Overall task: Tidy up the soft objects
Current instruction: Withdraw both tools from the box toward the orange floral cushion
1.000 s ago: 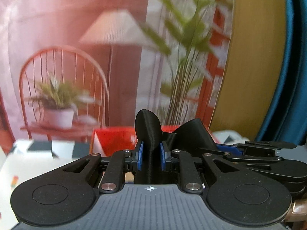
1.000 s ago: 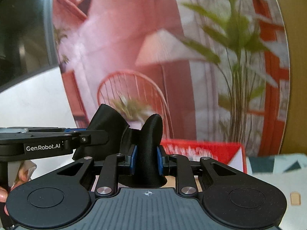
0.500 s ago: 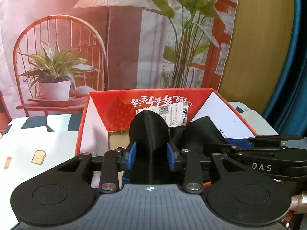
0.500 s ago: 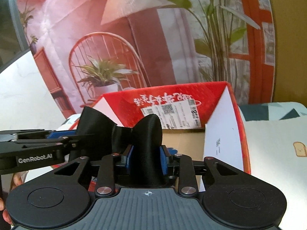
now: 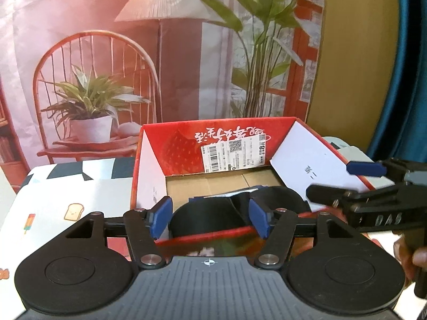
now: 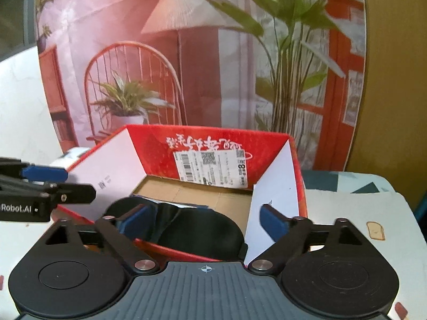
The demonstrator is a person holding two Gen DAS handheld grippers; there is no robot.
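the left claw [image 5: 209, 217] has just been opening and stands spread, nothing pinched; beyond it the black soft object [image 5: 234, 213] lies inside the red box [image 5: 184, 146] on the tabletop [image 5: 66, 194]; the right claw [image 6: 205, 220] has likewise just opened wide, pads clear.

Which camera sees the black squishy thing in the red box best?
The right wrist view: the black soft item lies broad and mostly uncovered inside the red box. The left wrist view shows only its top, with the near box wall hiding the rest.
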